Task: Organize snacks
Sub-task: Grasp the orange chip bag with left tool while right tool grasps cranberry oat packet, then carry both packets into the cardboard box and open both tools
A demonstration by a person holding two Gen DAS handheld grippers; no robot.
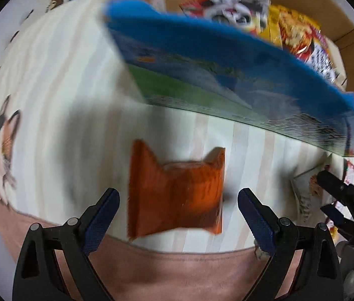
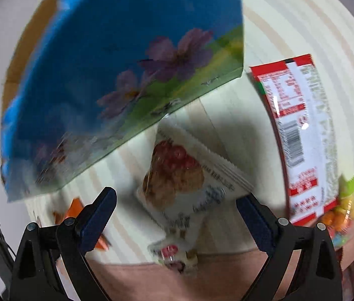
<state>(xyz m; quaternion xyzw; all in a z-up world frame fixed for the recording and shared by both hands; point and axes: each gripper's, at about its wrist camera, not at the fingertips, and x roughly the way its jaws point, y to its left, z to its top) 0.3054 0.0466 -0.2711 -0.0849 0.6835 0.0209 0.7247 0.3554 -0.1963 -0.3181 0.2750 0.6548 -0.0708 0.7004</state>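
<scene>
We are hovering our left gripper (image 1: pixel 178 209), jaws apart, over an orange crinkled packet (image 1: pixel 177 190) lying on striped cloth (image 1: pixel 51 87); our right gripper (image 2: pixel 175 209), also spread, is framing a white pastry-printed packet (image 2: pixel 184 183).

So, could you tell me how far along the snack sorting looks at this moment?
Partly done, it seems: several snack packets already sit in the cardboard box behind the blue gift bag. In hand: nothing yet. The left gripper stands open over the orange packet, and the right gripper stands open over the white pastry packet. Left: those two, plus the red-and-white packet and the candy bag.
</scene>
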